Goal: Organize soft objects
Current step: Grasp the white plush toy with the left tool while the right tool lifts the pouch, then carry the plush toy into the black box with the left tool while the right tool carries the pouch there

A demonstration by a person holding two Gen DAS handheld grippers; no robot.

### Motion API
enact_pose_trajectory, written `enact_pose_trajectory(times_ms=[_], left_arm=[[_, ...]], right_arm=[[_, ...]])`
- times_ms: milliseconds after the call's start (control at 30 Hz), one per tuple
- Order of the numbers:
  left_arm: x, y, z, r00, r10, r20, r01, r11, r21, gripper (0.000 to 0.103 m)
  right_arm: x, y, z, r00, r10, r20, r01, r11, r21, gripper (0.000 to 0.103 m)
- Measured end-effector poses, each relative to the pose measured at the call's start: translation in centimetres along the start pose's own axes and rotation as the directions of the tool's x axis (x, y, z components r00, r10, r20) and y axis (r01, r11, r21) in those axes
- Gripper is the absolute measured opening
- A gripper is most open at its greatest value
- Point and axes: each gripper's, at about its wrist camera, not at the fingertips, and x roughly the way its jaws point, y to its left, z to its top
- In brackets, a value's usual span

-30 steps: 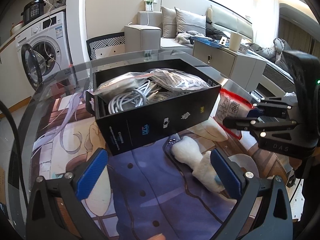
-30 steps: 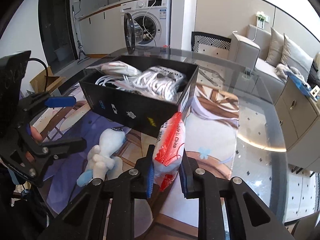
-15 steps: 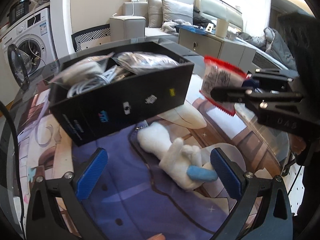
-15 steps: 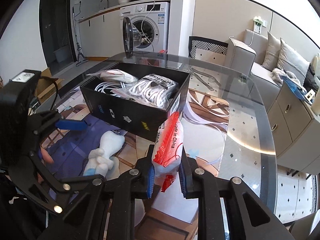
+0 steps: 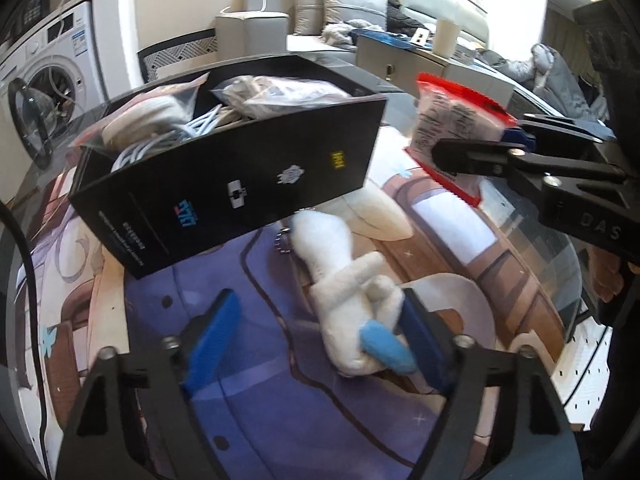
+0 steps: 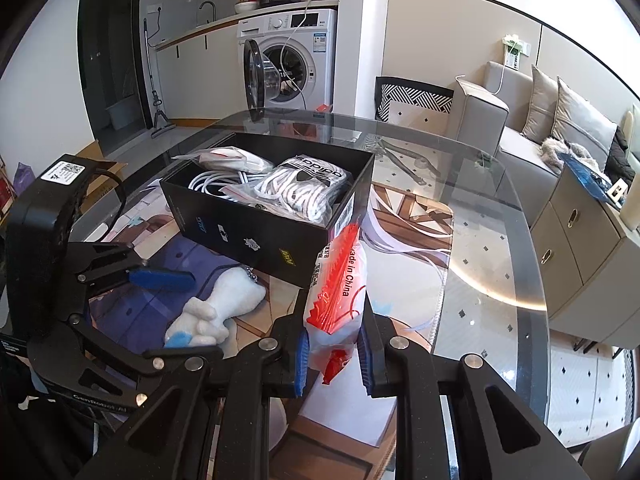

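Observation:
A white plush toy [image 5: 344,280] with a blue tip lies on the printed mat just in front of a black box [image 5: 224,184]. My left gripper [image 5: 316,332] is open, low over the mat, its right pad touching the toy's blue end. My right gripper [image 6: 332,354] is shut on a red-and-clear plastic bag [image 6: 340,284] and holds it up beside the box's near right corner; the bag also shows in the left wrist view [image 5: 452,128]. The toy shows in the right wrist view [image 6: 220,308]. The box [image 6: 264,232] holds bagged white cords.
The mat [image 6: 404,232] covers part of a round glass table [image 6: 492,240]. A washing machine [image 6: 288,60] with its door open stands beyond the table. A sofa [image 6: 552,128] and a low cabinet [image 6: 580,232] are to the right.
My left gripper has dropped and moved forward, so the plush toy now lies between its fingers. My right gripper has lifted slightly with the bag, still beside the box.

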Motion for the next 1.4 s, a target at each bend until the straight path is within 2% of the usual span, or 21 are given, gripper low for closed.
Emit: enact_pose_trajectory(times_ms=[33, 167, 233, 367, 567, 967, 1400], left_arm=[[-0.1, -0.1, 0.0, 1.0, -0.005, 0.001, 0.005, 1.0, 0.006, 0.064], [-0.4, -0.7, 0.0, 0.999, -0.034, 0.004, 0.033, 0.998, 0.048, 0.035], [-0.6, -1.1, -0.2, 1.0, -0.025, 0.017, 0.024, 0.997, 0.071, 0.032], [-1.3, -0.7, -0.2, 0.999, -0.036, 0.034, 0.033, 0.997, 0.068, 0.031], [-4.0, 0.3, 0.2, 0.991, -0.054, 0.122, 0.049, 0.998, 0.046, 0.031], [-8.7, 3.8, 2.3, 0.964, 0.016, 0.265, -0.017, 1.0, 0.001, 0.031], [-7.9, 7.1, 5.7, 0.947, 0.087, 0.308, -0.074, 0.996, -0.054, 0.031]], right_arm=[[0.0, 0.0, 0.0, 1.0, 0.0, 0.001, 0.0, 1.0, -0.001, 0.02], [-0.2, 0.1, 0.1, 1.0, 0.002, 0.008, -0.002, 1.0, -0.004, 0.02], [-0.4, 0.1, 0.1, 1.0, 0.004, 0.014, -0.003, 1.0, -0.006, 0.02], [-0.7, 0.2, 0.2, 1.0, 0.006, 0.025, -0.006, 1.0, -0.009, 0.02], [-1.6, 0.6, 0.5, 0.998, 0.022, 0.057, -0.021, 1.0, -0.015, 0.02], [-3.5, 1.9, 2.1, 0.989, 0.062, 0.131, -0.061, 0.998, -0.014, 0.02], [-1.2, 3.2, 6.3, 0.983, 0.103, 0.151, -0.104, 0.995, 0.001, 0.02]])
